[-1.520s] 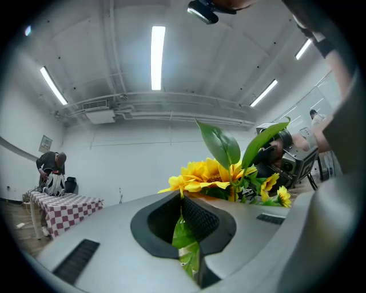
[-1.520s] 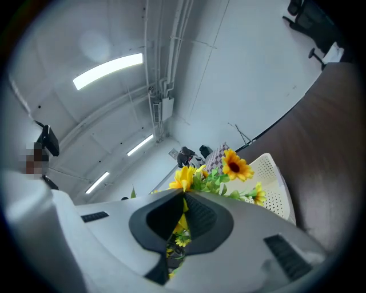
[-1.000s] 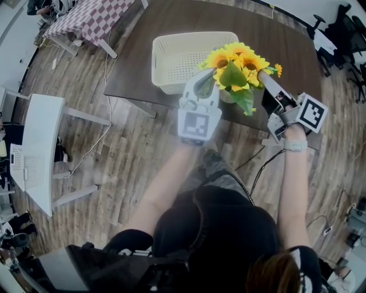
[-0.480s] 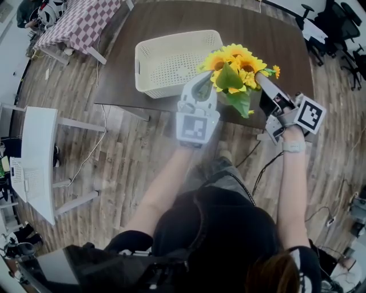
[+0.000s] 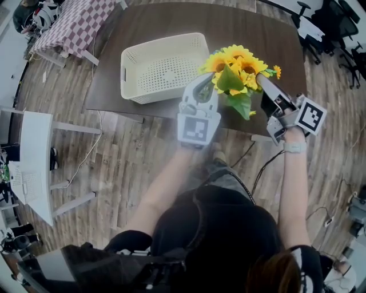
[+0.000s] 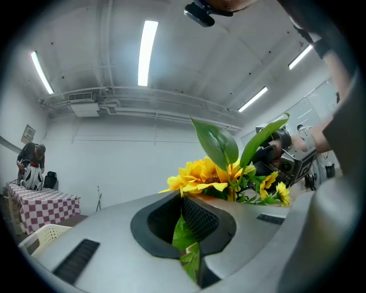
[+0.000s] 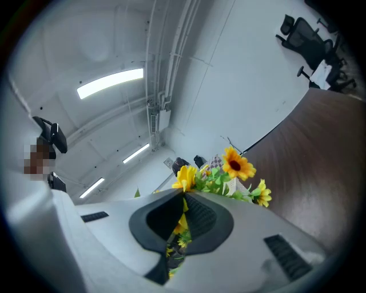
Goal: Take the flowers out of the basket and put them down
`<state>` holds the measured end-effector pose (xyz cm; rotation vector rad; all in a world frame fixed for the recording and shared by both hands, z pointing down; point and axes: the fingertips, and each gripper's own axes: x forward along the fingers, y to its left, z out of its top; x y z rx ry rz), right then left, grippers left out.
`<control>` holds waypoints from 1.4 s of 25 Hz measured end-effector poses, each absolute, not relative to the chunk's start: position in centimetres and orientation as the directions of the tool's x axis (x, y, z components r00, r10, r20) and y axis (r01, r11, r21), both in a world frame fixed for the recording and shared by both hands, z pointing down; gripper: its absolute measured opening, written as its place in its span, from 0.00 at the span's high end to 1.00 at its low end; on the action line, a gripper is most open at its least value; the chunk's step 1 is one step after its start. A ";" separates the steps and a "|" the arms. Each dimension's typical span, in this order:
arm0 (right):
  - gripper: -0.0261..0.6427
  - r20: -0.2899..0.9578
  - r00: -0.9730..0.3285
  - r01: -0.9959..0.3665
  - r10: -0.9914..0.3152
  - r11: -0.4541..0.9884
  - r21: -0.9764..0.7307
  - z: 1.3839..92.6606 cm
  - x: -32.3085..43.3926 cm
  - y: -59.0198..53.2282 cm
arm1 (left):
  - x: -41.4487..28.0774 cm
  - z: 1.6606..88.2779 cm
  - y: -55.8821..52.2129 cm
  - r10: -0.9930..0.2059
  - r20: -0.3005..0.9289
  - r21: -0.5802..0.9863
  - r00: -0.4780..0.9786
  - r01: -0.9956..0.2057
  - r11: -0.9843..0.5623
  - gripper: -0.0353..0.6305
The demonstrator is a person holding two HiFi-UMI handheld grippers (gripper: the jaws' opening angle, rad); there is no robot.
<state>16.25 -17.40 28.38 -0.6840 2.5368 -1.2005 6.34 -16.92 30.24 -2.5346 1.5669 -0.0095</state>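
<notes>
Above dark table (image 5: 257, 26), basket (image 5: 160, 66) left of left gripper (image 5: 204, 81): pinches flowers (image 5: 235, 62) between it and right gripper (image 5: 263, 79), each clamped on foliage; risks tearing leaves by pulling apart.

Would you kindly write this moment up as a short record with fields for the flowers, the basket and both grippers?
basket: cream, on the dark table, nothing visible inside
flowers: yellow sunflower bunch, out of the basket, held above the table
left gripper: jaws shut on a green leaf of the flowers
right gripper: jaws shut on the flowers from the other side
</notes>
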 end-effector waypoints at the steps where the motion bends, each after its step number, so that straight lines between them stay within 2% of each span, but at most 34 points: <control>1: 0.96 -0.024 -0.857 -0.307 -0.514 0.548 -0.778 28.5 16.4 -17.5 | 6.4 30.3 -17.0 -0.889 -0.079 -0.140 0.452 -0.888 -0.439 0.94; 15: 0.96 0.008 -0.844 -0.335 -0.536 0.517 -0.788 30.5 17.3 -18.0 | 7.5 32.5 -18.1 -0.880 -0.033 -0.133 0.474 -0.874 -0.467 0.94; 35: 0.96 0.052 -0.836 -0.370 -0.546 0.492 -0.788 35.7 22.9 -17.0 | 12.8 36.9 -17.2 -0.882 0.044 -0.137 0.469 -0.872 -0.471 0.94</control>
